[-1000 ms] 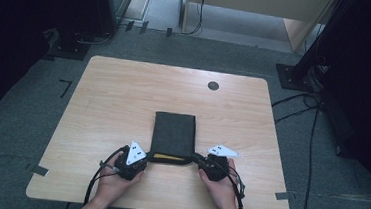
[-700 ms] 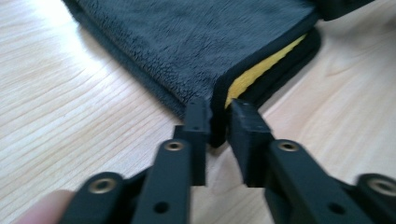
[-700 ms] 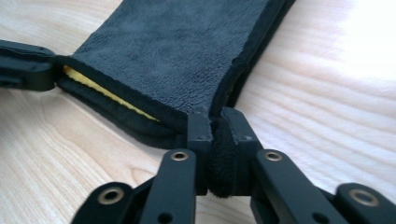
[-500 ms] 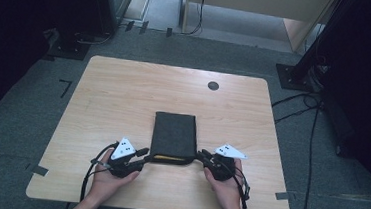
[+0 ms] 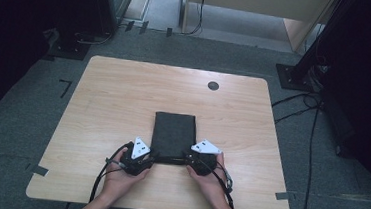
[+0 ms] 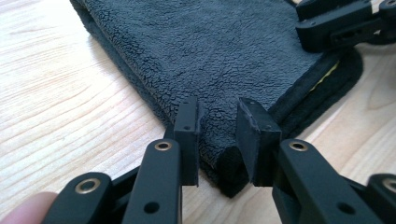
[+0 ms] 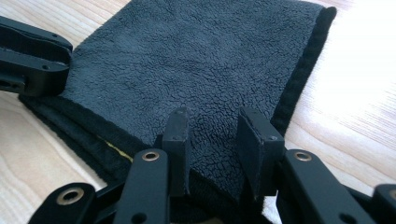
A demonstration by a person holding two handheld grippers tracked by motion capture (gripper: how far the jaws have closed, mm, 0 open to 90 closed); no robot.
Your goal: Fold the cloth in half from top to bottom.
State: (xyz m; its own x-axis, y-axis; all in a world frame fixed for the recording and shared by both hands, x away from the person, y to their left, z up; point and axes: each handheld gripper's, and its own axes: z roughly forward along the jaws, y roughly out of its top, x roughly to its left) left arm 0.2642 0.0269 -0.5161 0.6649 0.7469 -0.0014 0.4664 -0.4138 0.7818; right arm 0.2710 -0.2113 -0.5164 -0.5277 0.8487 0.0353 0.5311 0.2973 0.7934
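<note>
1. Right, the folded dark towel (image 5: 173, 135) is lying flat on the wooden table (image 5: 113, 99), a little toward six o'clock of the table's middle, its long sides running from twelve to six.
2. Up close, its pile is looking plush and crinkled, so I'm judging it soft, floppy and light: it should drape and sag the moment it is lifted, and not slip much against rubbery pads.
3. Stacked layers are showing along the near edge, with a thin yellow strip (image 7: 113, 148) peeking between them; a shallow pinch could catch the top layer alone.
4. The near corners, at seven and five o'clock of the towel, are looking like the sensible places to take hold, biting across the whole thickness.
5. Now the left gripper (image 6: 218, 135) is sitting at the seven o'clock corner, jaws parted a modest way after just easing in a touch, the rolled corner lying in the gap with neither pad pressing on it.
6. Across at five o'clock, the right gripper (image 7: 211, 140) is straddling the near edge, jaws having just been opening, pads standing clear of the cloth between them.
7. Further out, a small dark round fitting (image 5: 213, 85) is sitting near the table's far edge, at about one o'clock of the towel, well apart from it.
</note>
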